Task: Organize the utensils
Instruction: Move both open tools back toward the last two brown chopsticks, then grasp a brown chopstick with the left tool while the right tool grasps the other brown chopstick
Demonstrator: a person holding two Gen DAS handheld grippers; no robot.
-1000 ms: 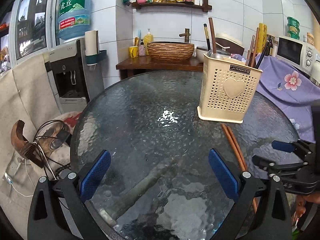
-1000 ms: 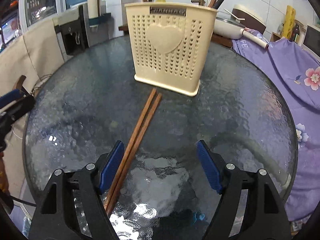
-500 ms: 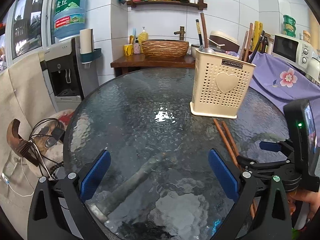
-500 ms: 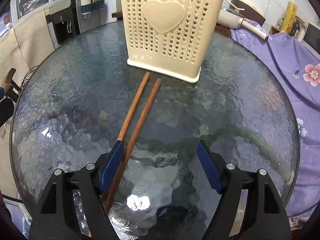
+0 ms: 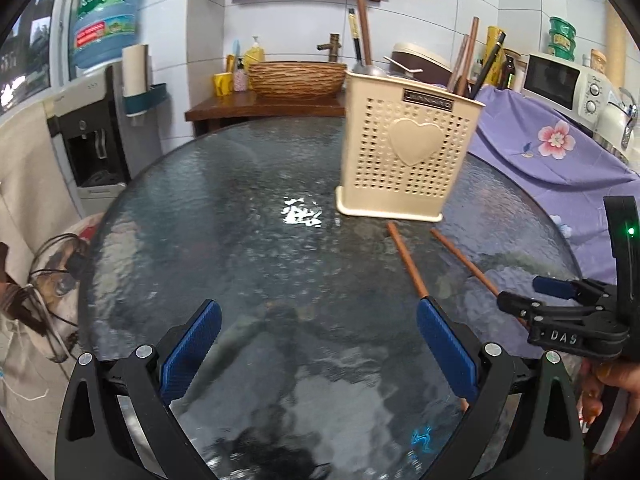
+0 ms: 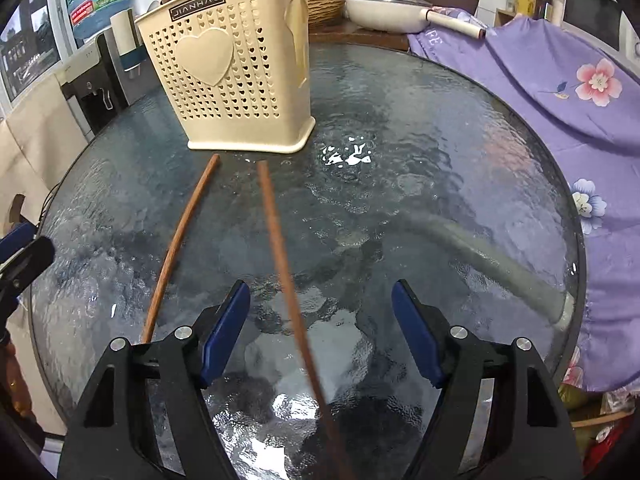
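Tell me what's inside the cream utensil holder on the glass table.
Several long sticks poke out of the holder: brown wooden chopsticks, a dark one with a gold band, and a rounded metal piece. The walls hide everything lower down.

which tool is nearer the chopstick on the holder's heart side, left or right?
Right. The right tool straddles that chopstick, which runs between its open fingers. The left tool sits off to the side, nearer the other chopstick.

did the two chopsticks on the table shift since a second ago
Yes. The chopsticks lay side by side below the holder; now they are splayed, far tips apart, and one runs between the right tool's open fingers.
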